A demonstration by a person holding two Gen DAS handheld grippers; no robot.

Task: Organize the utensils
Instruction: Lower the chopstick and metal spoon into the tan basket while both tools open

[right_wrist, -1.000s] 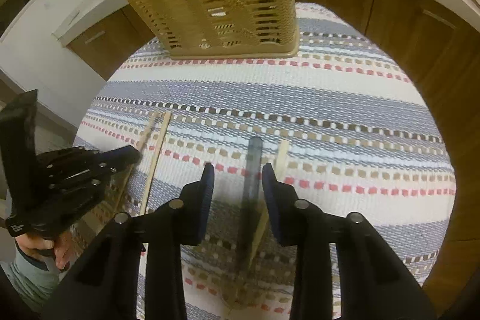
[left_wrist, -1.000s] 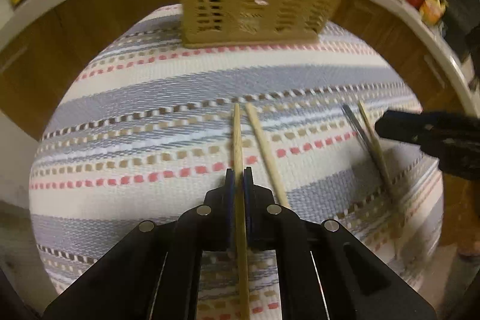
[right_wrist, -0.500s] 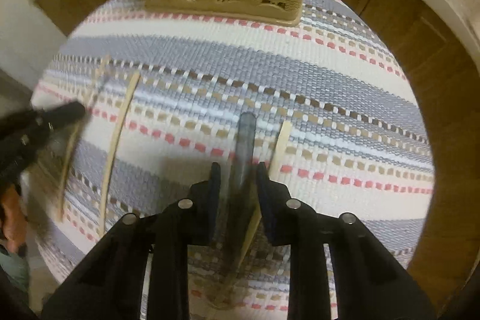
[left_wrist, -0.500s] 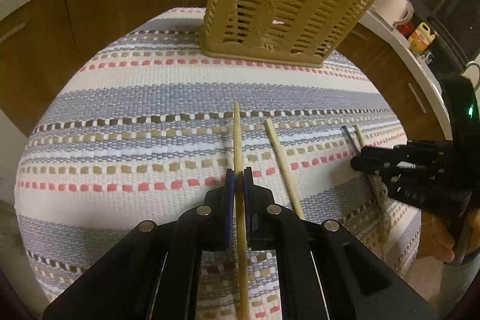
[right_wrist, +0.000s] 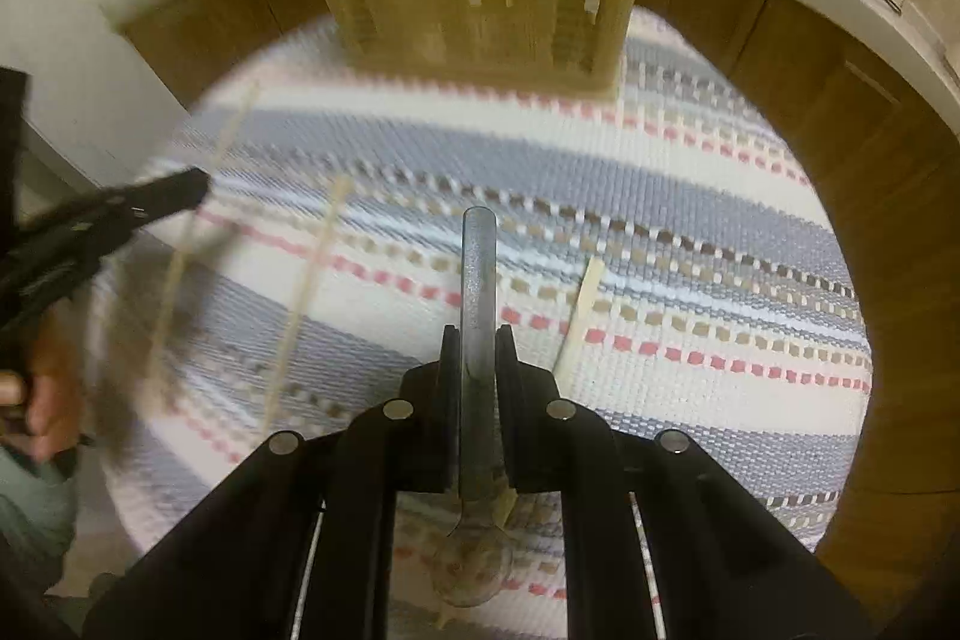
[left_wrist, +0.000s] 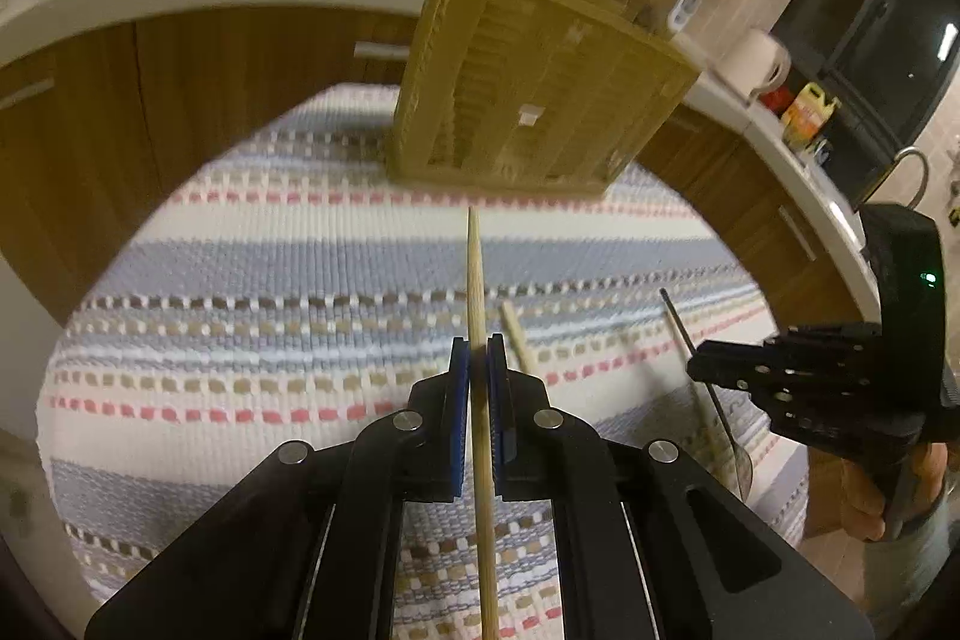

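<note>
On the striped mat — left gripper clamps one chopstick, right gripper closing on one spoon.

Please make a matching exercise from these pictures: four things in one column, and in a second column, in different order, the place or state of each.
Things:
1. chopstick
2. metal spoon
3. utensil basket
4. second chopstick

Places or states:
a. stands at the far edge of the striped cloth
b. clamped in the left gripper
c. lies on the cloth
d. between the right gripper's closing jaws

Pairs: 1-b, 2-d, 3-a, 4-c
</note>
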